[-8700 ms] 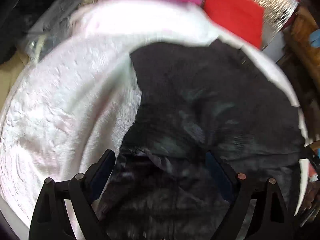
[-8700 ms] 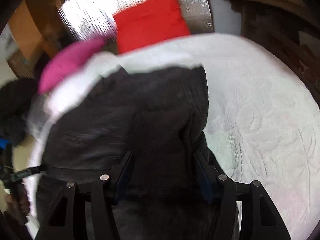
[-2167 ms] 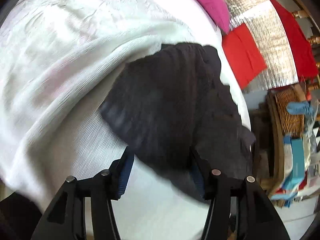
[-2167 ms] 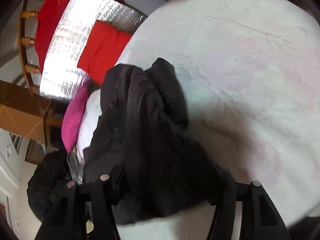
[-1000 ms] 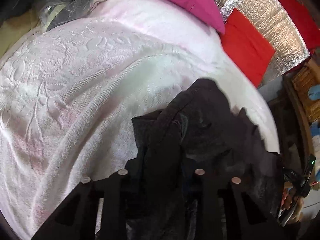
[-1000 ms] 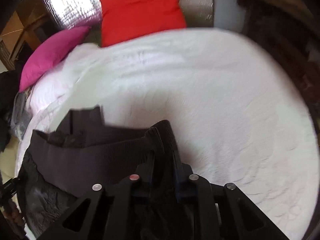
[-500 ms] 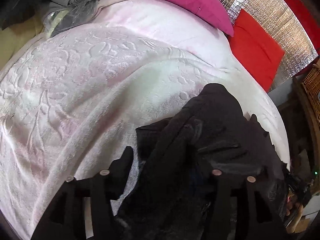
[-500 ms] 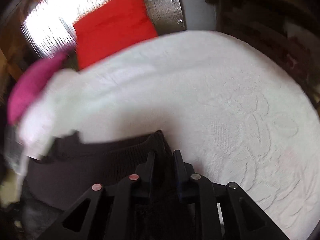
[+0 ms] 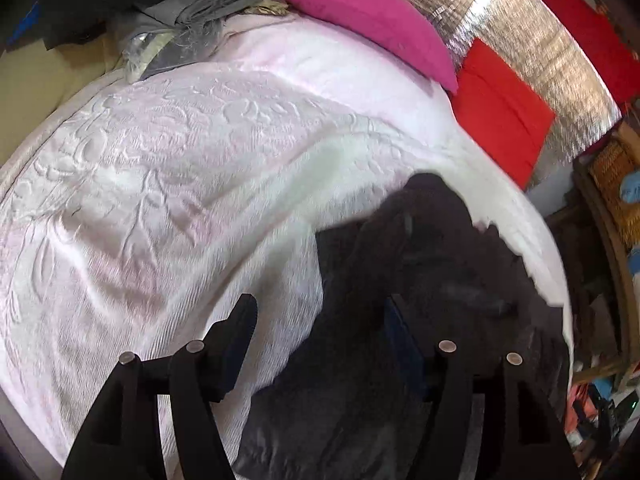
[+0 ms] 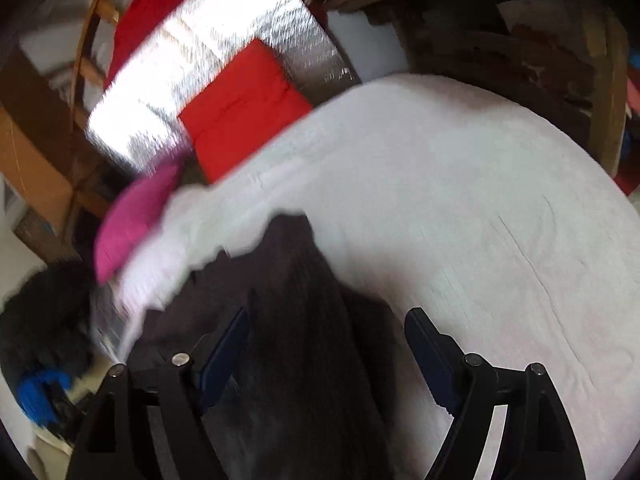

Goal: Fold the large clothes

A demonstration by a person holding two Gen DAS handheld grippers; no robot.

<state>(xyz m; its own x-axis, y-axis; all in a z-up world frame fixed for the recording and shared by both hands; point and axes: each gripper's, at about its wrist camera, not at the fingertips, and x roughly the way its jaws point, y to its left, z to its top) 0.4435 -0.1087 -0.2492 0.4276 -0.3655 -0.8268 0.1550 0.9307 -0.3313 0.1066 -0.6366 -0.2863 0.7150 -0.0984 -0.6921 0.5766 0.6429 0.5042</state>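
Both tongs open, jaws just been opening. Left gripper (image 9: 320,320): fingers spread wide, left finger (image 9: 236,336) over bare blanket, right one against the dark cloth, no pinch on it. Right gripper (image 10: 326,340): blue pads apart, dark cloth lying between them but not pressed by either pad.

1 dark garment (image 9: 420,280), black/charcoal, ribbed in places, bunched in a heap on the bed near its right-hand edge in left wrist view; same garment (image 10: 304,320) seen in right wrist view running up from between the fingers as a long strip, blurred. Lies on 1 white blanket (image 9: 180,160) w/ raised leaf pattern, spread over the whole bed (image 10: 480,220).

Further out, at the head of the bed: 1 pink pillow (image 9: 360,16), 1 red cushion (image 9: 500,112), 1 silver foil sheet (image 9: 520,32) behind them. All 3 also in right wrist view: pink pillow (image 10: 136,216), red cushion (image 10: 244,108), foil (image 10: 208,60), smeared by motion.

Left wrist view only: grey cloths (image 9: 196,12) piled at the bed's far corner, wicker basket (image 9: 612,184) at right edge. Right wrist view only: wooden furniture (image 10: 500,40) beyond the bed, dark fuzzy heap (image 10: 44,312) lower left, sth blue (image 10: 38,394) below it, too blurred to ID.
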